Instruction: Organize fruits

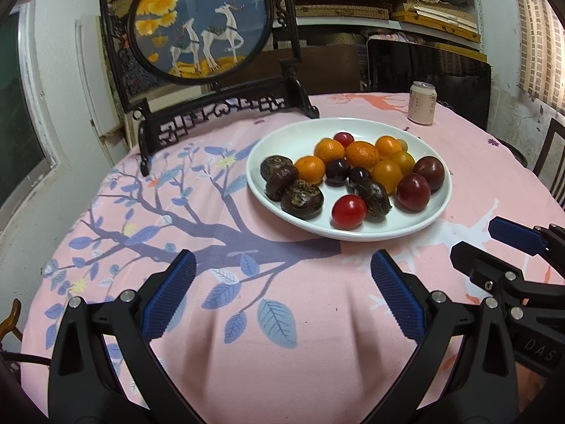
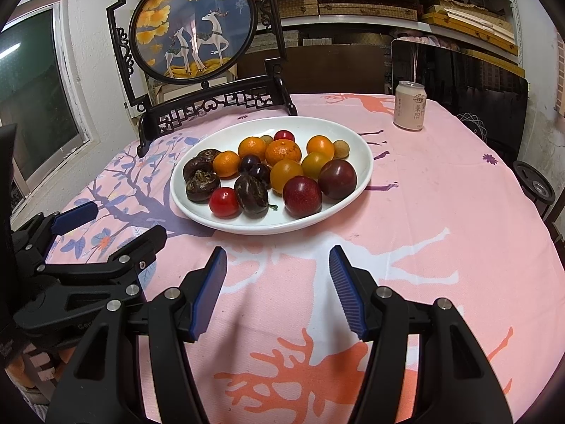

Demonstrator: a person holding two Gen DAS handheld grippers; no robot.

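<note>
Mixed round fruits (image 2: 272,173) (orange, red, dark purple, brown) heaped on white oval ceramic plate (image 2: 360,148), ahead of both grippers | left gripper (image 1: 282,282) wide open, empty | right gripper (image 2: 279,279) wide open, empty | stage: fits sorted or unsorted; undecidable.

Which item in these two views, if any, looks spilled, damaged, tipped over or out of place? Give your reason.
Nothing stands out. All the fruit lies inside the white plate, none on the pink tablecloth. The drink can stands upright, and so does the framed deer screen. The left gripper and right gripper are both open and empty.
</note>
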